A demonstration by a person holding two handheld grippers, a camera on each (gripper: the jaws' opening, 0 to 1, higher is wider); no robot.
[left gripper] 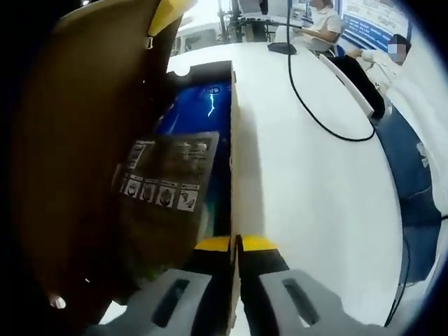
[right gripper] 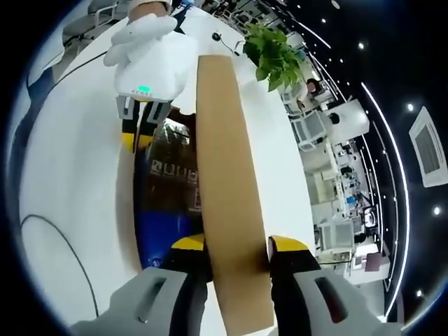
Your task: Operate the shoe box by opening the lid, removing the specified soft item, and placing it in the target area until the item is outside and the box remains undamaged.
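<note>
A: How do the jaws stand?

B: The left gripper (left gripper: pixel 236 246) has its jaws drawn narrow, pinching the thin cardboard wall (left gripper: pixel 233 140) of the box (right gripper: pixel 143 210) between the yellow tips. The right gripper (right gripper: pixel 238 250) has its jaws set wider, one on each side of the brown lid (right gripper: pixel 227 210), which stands on edge between them; both tips lie against it.

A: And the soft item?

B: In the left gripper view, inside the box and just left of the pinched wall, lies a blue bag (left gripper: pixel 199 108). A clear sheet (left gripper: pixel 168 171) with printed black-and-white pictures lies partly over it. I cannot tell what the bag contains. The raised lid's inner face (left gripper: pixel 77 161) rises at the left of that view.

A: Does either gripper show up in the other's view?

B: Yes. In the right gripper view the left gripper (right gripper: pixel 137 136) sits at the box's far end, held by a hand in a white glove (right gripper: pixel 140 31), with the blue bag (right gripper: pixel 161 234) and the sheet (right gripper: pixel 171 157) between it and the near jaws.

A: The surface?

B: A white table (left gripper: pixel 315 175), with a black cable (left gripper: pixel 318 115) curling across it.

A: The room?

B: Two people sit at the far side in the left gripper view. A green plant (right gripper: pixel 276 56) and desks show in the right gripper view.
</note>
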